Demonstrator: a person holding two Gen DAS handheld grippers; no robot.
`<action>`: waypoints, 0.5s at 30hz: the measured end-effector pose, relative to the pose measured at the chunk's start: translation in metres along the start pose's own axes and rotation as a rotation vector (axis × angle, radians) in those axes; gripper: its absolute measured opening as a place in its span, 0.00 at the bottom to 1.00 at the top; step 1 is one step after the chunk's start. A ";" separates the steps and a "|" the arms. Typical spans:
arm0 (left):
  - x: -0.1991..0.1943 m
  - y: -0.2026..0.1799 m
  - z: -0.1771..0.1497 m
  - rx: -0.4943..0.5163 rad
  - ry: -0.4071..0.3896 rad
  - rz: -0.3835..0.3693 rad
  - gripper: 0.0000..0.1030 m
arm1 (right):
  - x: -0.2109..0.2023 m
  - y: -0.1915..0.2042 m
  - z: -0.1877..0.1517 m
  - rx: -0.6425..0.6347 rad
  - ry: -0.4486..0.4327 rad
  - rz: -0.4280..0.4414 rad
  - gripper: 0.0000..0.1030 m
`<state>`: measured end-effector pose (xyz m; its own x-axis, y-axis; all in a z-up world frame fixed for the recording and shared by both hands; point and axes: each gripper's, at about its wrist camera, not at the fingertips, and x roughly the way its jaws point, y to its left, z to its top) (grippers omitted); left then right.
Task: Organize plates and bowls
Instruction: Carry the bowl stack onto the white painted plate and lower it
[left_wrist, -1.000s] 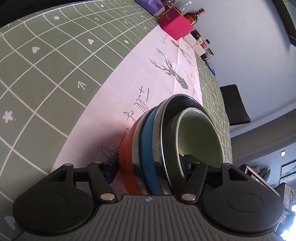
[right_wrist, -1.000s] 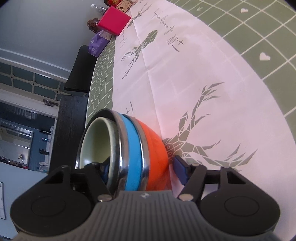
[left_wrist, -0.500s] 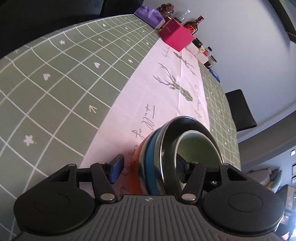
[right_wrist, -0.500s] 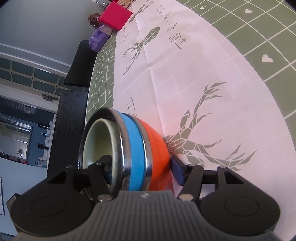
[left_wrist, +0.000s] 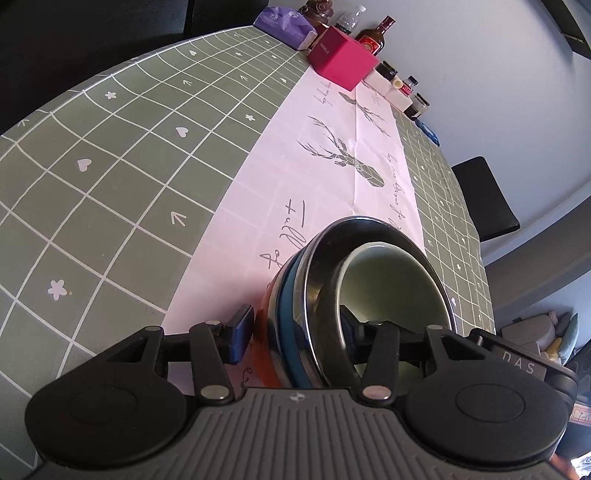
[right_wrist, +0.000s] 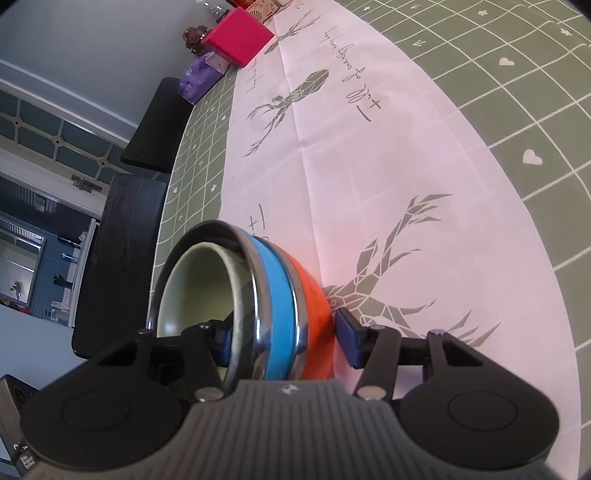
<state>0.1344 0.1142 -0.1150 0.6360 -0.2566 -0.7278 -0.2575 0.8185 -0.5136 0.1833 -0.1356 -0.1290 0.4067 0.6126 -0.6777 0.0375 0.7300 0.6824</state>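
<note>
Nested bowl stack sat on white runner at 6 o'clock in both views; left gripper and right gripper each straddled its wall, jaws just closing, half-narrowed; outer pads looked touching orange, firm pinch uncertain; best finish both squeezes evenly before lifting, keep stack level so green bowl doesn't slip.

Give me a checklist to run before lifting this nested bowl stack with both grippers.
1. Stack nested, green bowl inside steel-rimmed blue and orange bowls: ok.
2. Left gripper straddles the stack wall, jaws just closing: ok.
3. Right gripper straddles the opposite wall, jaws just closing: ok.
4. Pads pressing firmly: cannot tell.
5. Stack resting on the table runner: ok.
6. Bottles far away: ok.
</note>
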 end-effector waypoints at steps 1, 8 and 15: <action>0.000 0.000 0.000 0.002 0.001 0.003 0.52 | 0.000 0.001 0.000 0.000 0.001 -0.004 0.50; 0.000 -0.004 0.000 0.016 0.019 0.016 0.51 | 0.001 0.009 0.002 -0.023 0.007 -0.068 0.45; -0.007 -0.009 0.004 0.014 0.017 0.010 0.51 | -0.005 0.013 0.006 -0.021 0.028 -0.094 0.43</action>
<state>0.1350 0.1104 -0.1039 0.6208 -0.2569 -0.7407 -0.2533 0.8284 -0.4996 0.1871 -0.1305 -0.1152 0.3770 0.5490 -0.7460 0.0550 0.7907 0.6098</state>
